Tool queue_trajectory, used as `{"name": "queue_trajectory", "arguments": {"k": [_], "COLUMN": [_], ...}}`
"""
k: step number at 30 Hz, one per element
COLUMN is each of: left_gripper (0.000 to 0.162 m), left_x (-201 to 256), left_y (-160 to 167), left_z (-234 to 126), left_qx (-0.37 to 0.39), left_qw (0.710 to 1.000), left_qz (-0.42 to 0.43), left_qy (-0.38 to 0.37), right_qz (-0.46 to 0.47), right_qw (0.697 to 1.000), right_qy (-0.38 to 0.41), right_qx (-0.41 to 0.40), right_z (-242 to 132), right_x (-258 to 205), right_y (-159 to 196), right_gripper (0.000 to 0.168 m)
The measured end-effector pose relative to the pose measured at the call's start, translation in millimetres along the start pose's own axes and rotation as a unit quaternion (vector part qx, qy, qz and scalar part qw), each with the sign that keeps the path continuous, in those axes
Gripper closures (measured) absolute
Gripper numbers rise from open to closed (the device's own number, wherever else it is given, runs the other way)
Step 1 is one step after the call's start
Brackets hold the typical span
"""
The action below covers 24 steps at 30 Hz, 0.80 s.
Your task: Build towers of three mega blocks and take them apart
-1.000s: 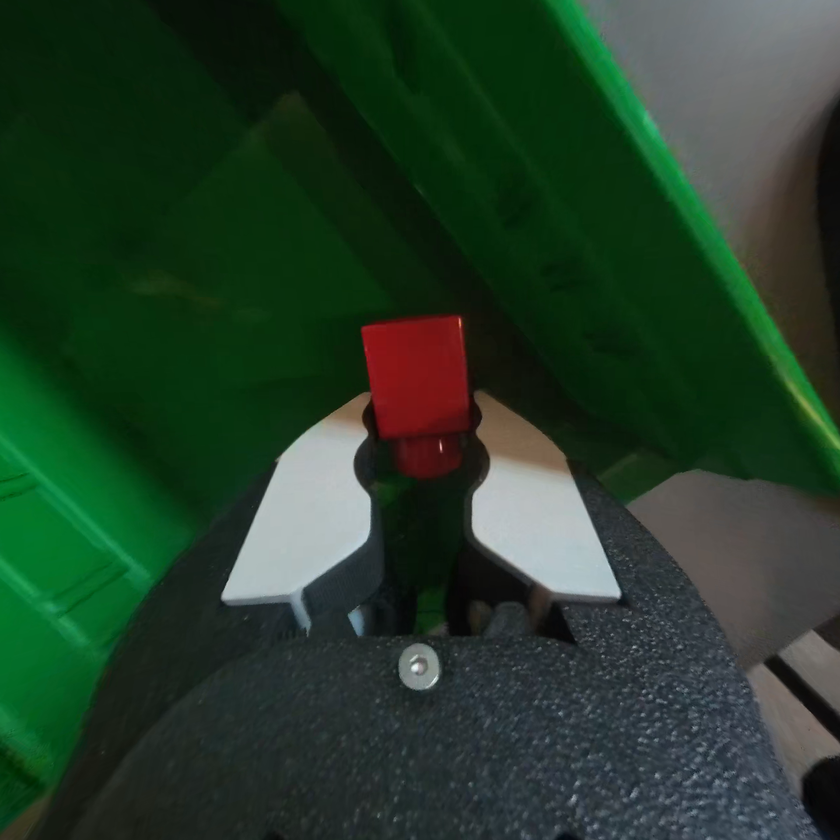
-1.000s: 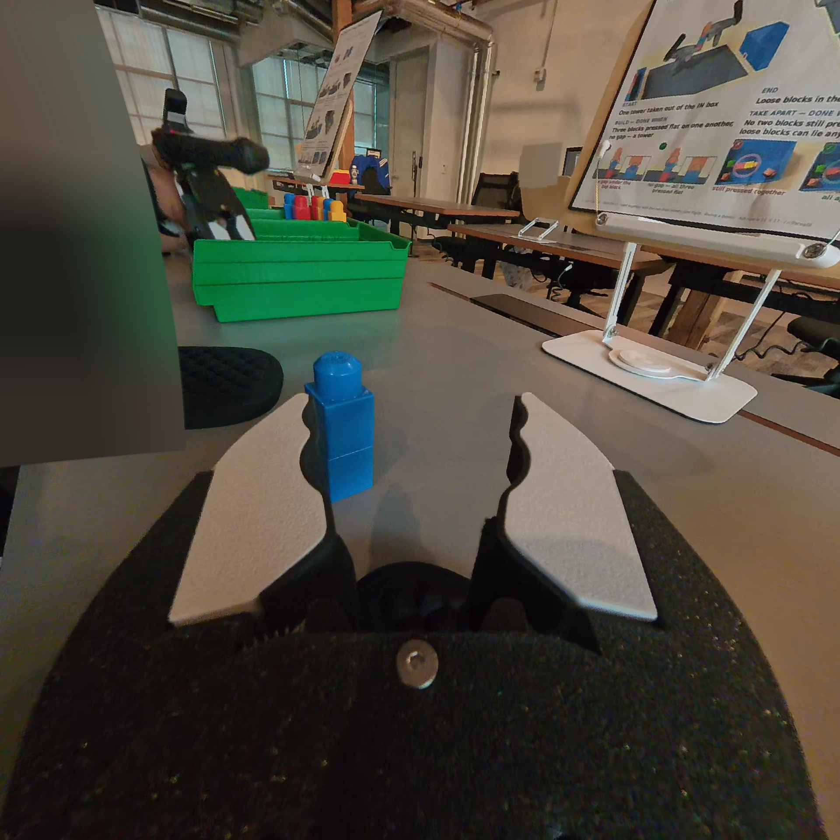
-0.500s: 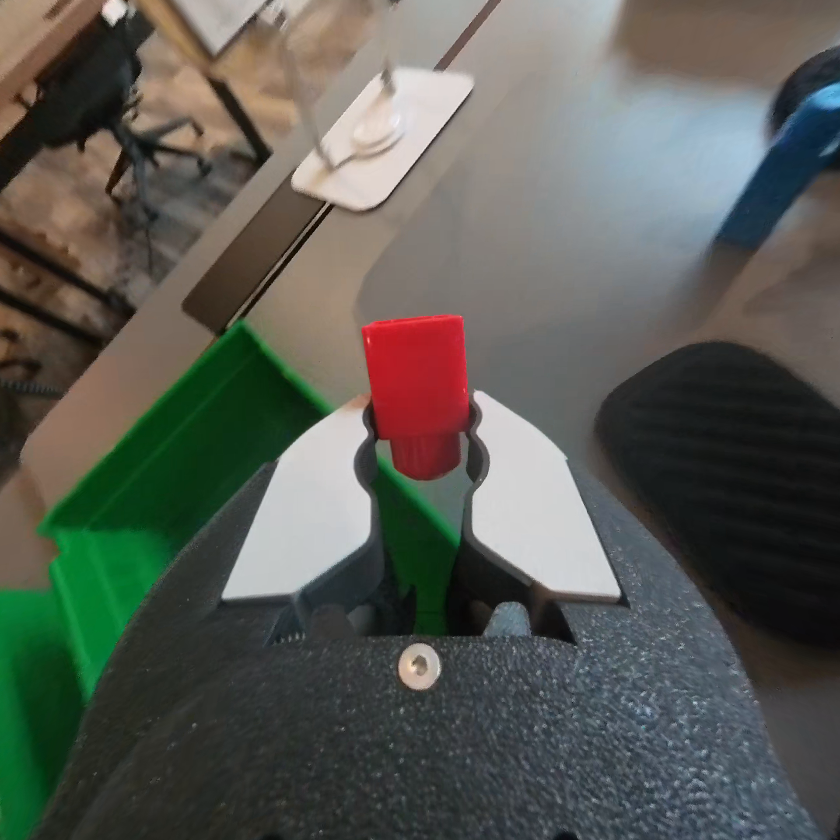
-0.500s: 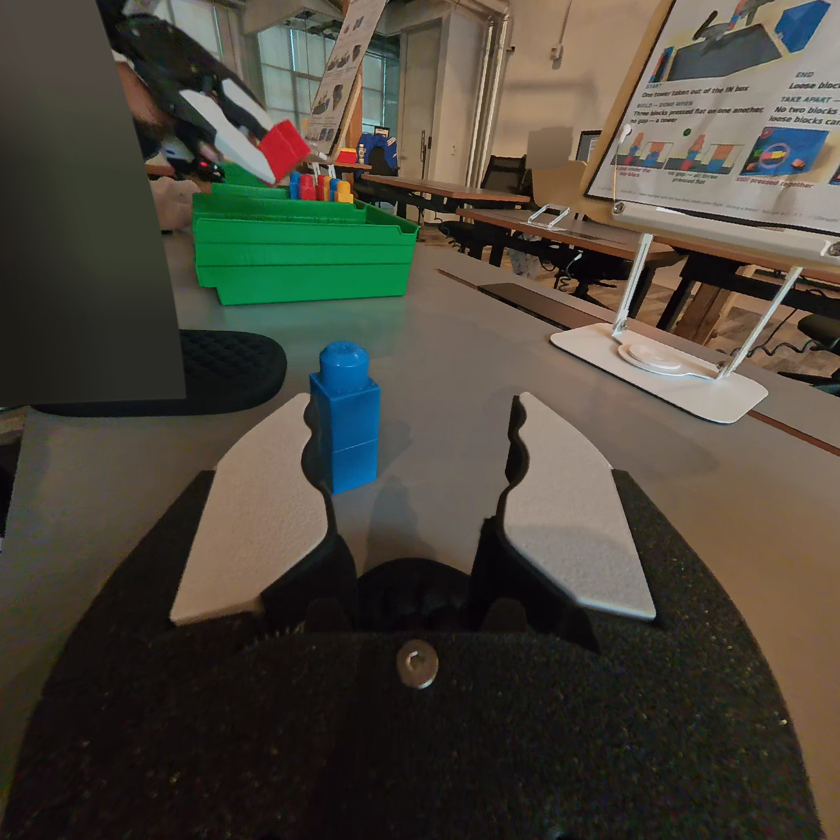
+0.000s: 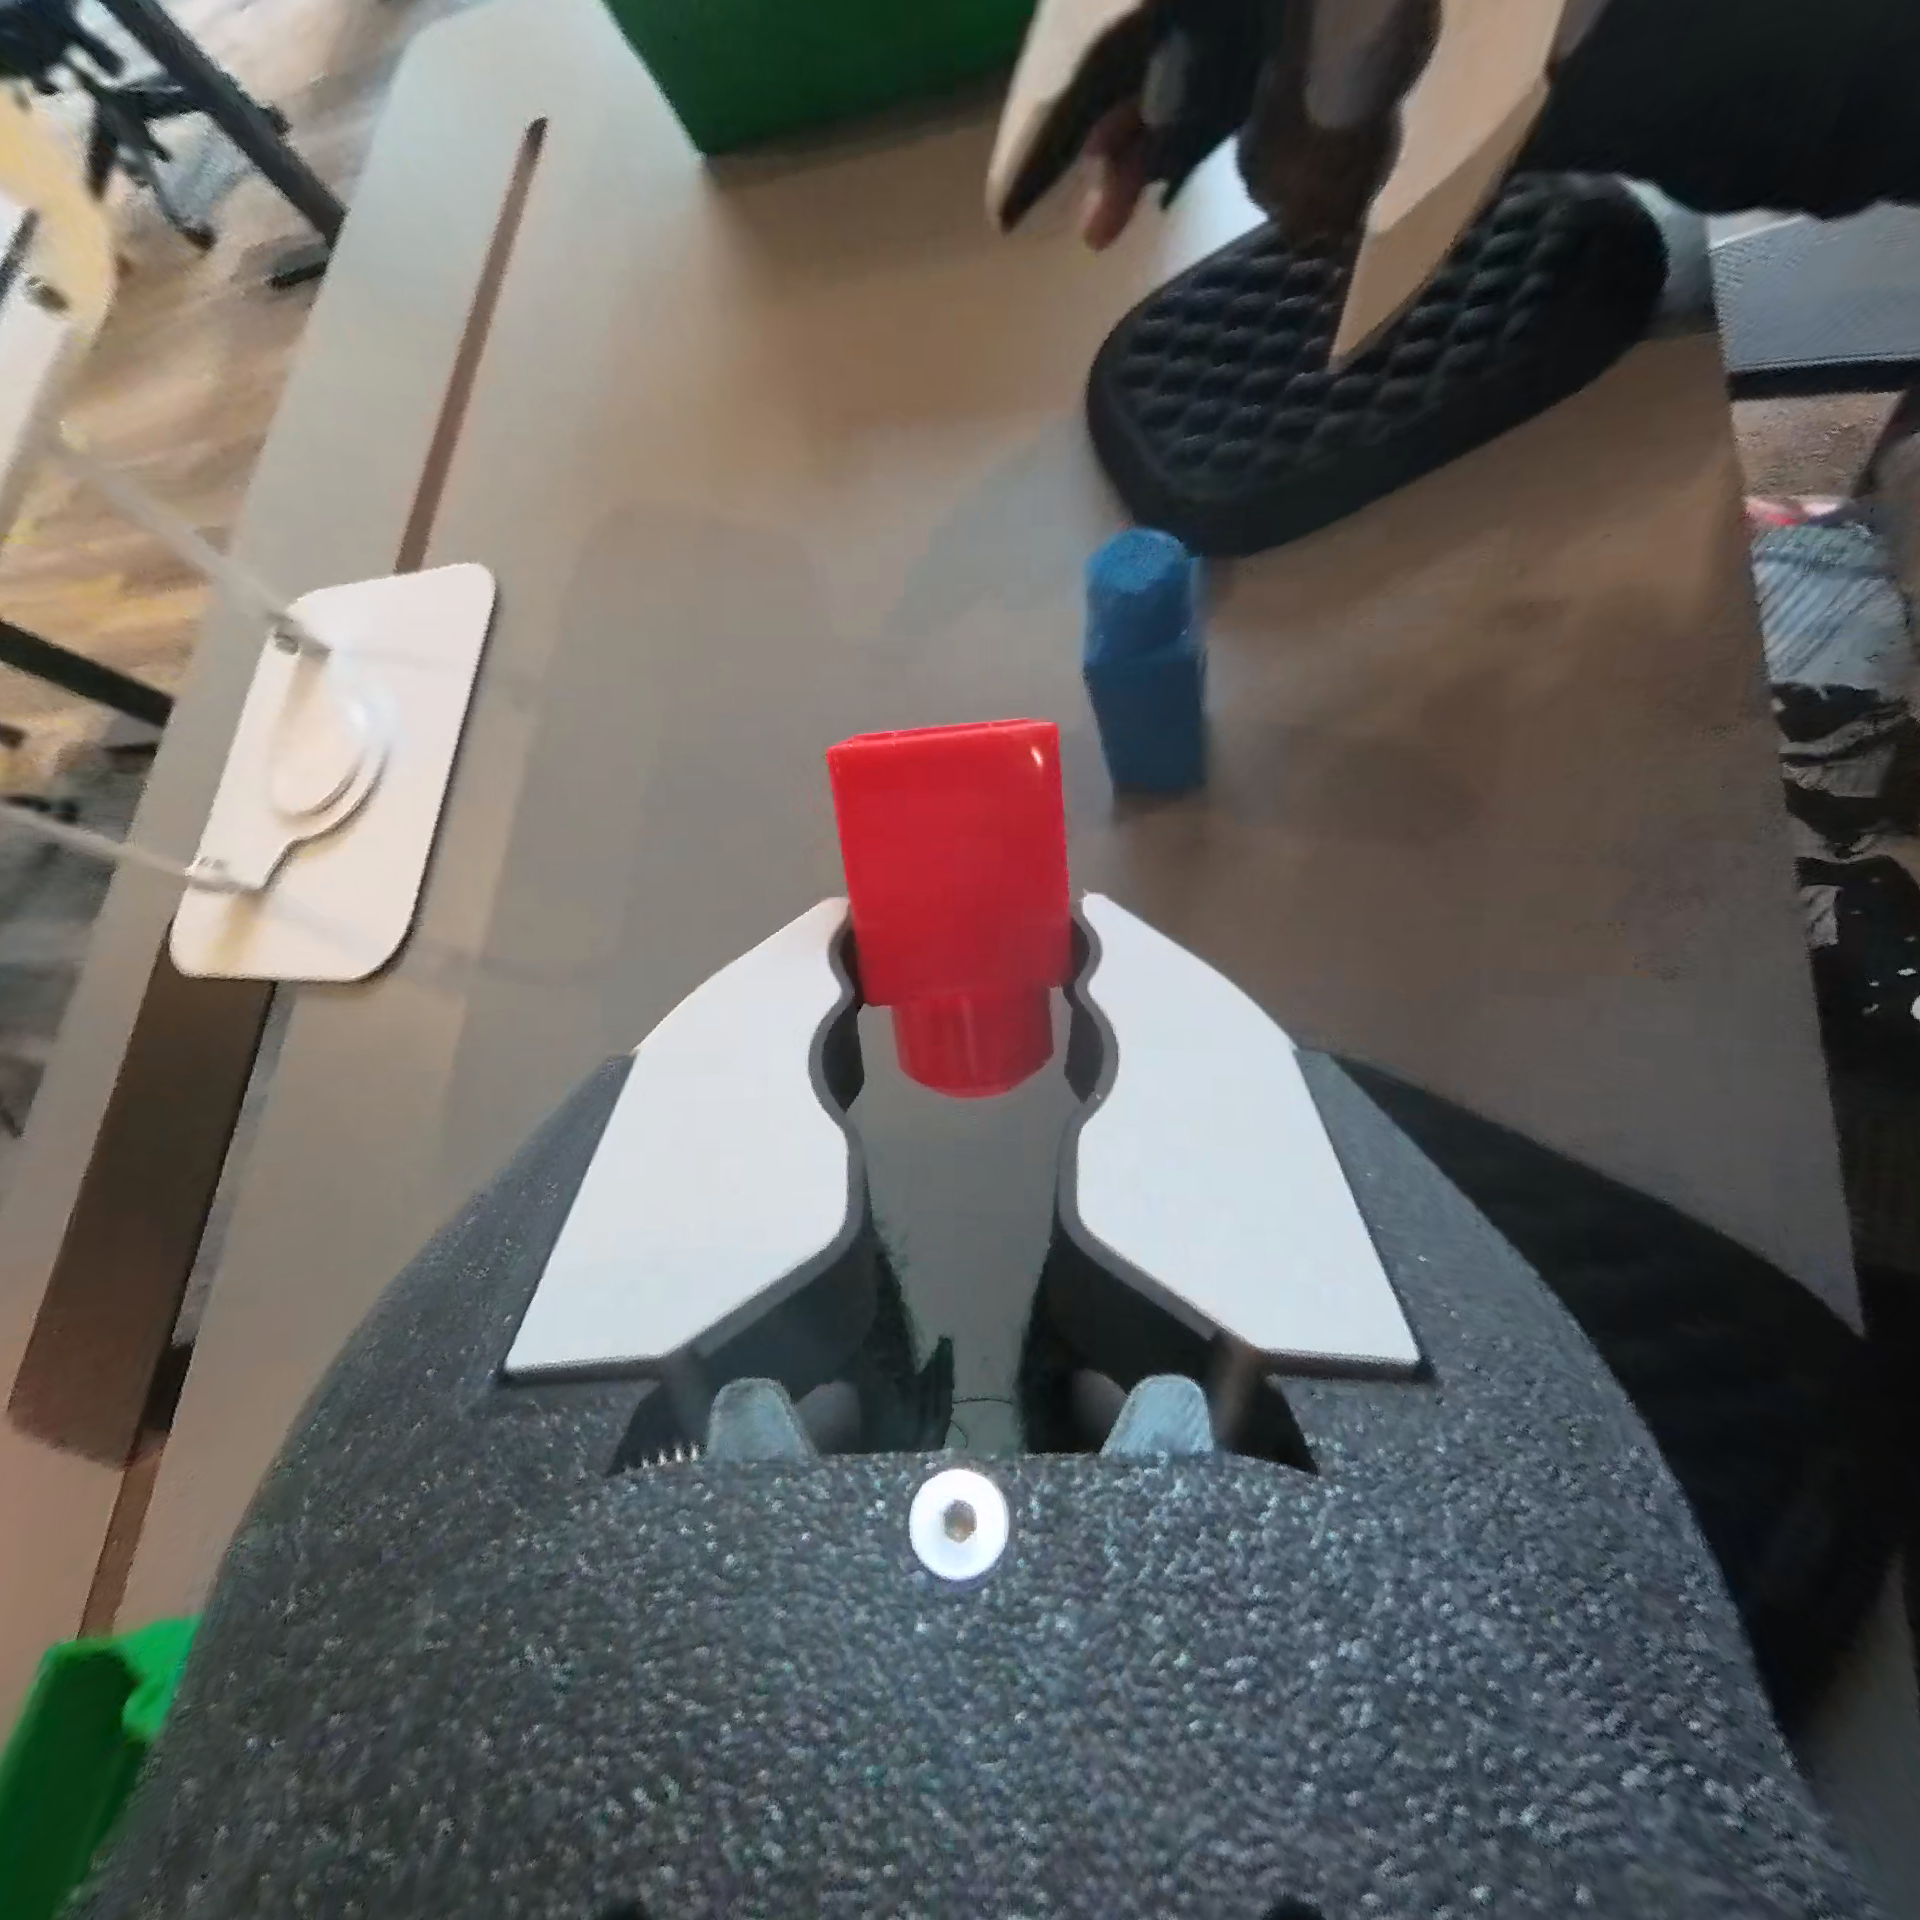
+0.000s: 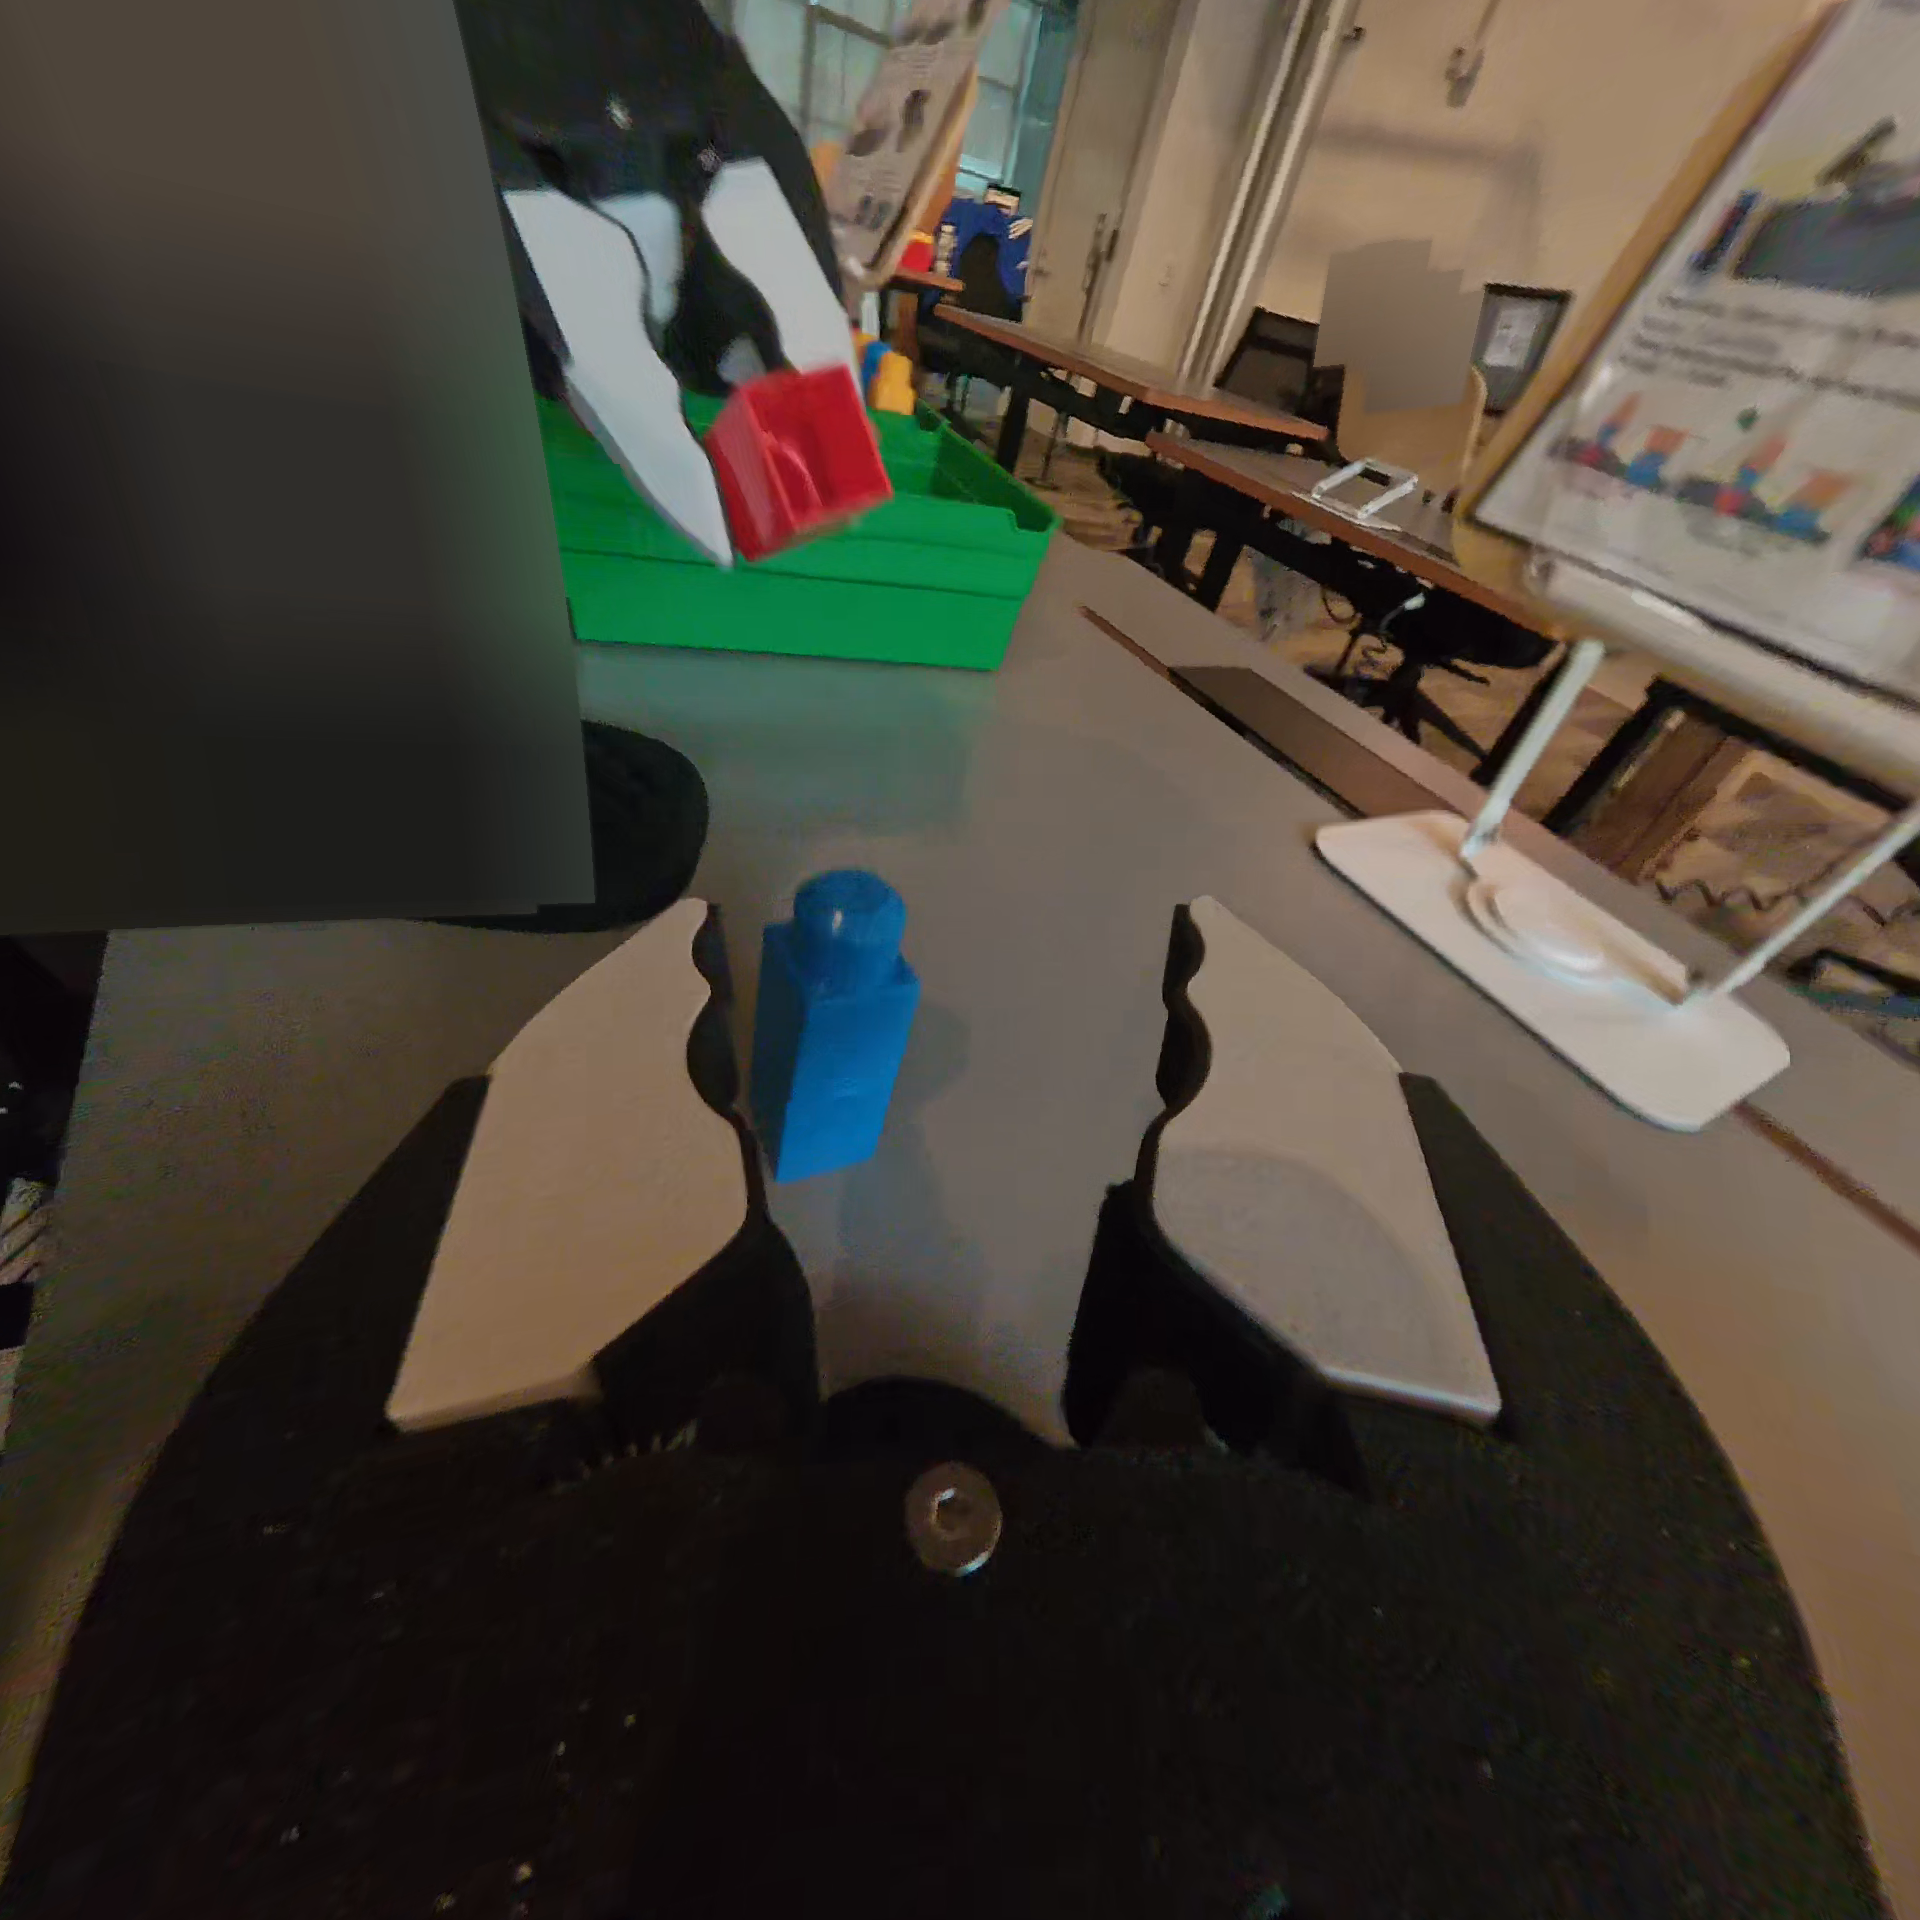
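Closest in the left wrist view, the left gripper (image 5: pixel 961 951) pinches a red mega block (image 5: pixel 951 847) between its fingertips, stud end pointing back toward the camera and hollow base facing forward. Seen from the right wrist view, that block hangs in the air, tilted, its open underside showing, in front of the green bins (image 6: pixel 821 592).

The right gripper (image 6: pixel 940 987) is spread wide and low over the grey table (image 6: pixel 1091 831). A blue block stack (image 6: pixel 836 1039) stands upright on the table just inside its left finger; whether the finger touches it cannot be told. The stack looks like two blue blocks pressed together, with one stud on top.

Judging from this, the step in hand is capping the blue stack with the red block to finish a tower of three. To do it well, the red block first needs turning so its hollow base faces straight down and sits square over the blue stud, then a vertical press until no gap remains. The right gripper would help by closing on the lower blue body to steady it, leaving the stud free. A tilted press risks tipping the narrow stack.

Farther off lie a black textured pad (image 5: pixel 1382 384), the white base of a sign stand (image 6: pixel 1558 966), and more coloured blocks (image 6: pixel 883 374) in the bins.
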<state>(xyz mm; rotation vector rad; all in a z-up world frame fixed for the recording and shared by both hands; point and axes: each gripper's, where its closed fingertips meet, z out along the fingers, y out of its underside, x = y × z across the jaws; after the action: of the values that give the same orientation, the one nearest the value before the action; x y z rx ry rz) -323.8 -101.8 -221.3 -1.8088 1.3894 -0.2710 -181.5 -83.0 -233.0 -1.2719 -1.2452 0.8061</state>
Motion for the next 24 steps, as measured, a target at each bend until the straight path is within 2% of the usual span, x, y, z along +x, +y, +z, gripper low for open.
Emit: {"name": "queue_trajectory", "arguments": {"k": [3,7,10,18,20,24], "left_gripper": [0.126,0.126,0.126,0.126,0.126,0.126], "left_x": [9,21,28,40,41,42], "left_y": [-9,-18,-22,-30,-31,-32], "left_z": [16,32,40,50,51,50], "left_qx": [-0.004,-0.009,-0.013,-0.017,-0.015,-0.008], "left_qw": [1.000,0.998,0.997,0.995,0.995,0.995], "left_qz": [0.016,0.032,0.041,0.060,0.061,0.057], "left_qy": [0.023,0.046,0.056,0.077,0.080,0.082], "right_qz": [-0.040,-0.098,-0.125,-0.164,-0.176,-0.179], "right_qw": [0.998,0.988,0.979,0.950,0.943,0.943], "right_qy": [-0.041,-0.102,-0.134,-0.192,-0.198,-0.201], "right_qx": [-0.007,-0.055,-0.085,-0.181,-0.202,-0.197], "right_z": [13,32,43,64,66,66], "right_x": [-10,-29,-37,-45,-46,-45], "right_y": [-24,-39,-45,-42,-37,-36], "right_gripper": [0.090,0.091,0.101,0.116,0.129,0.133]}}
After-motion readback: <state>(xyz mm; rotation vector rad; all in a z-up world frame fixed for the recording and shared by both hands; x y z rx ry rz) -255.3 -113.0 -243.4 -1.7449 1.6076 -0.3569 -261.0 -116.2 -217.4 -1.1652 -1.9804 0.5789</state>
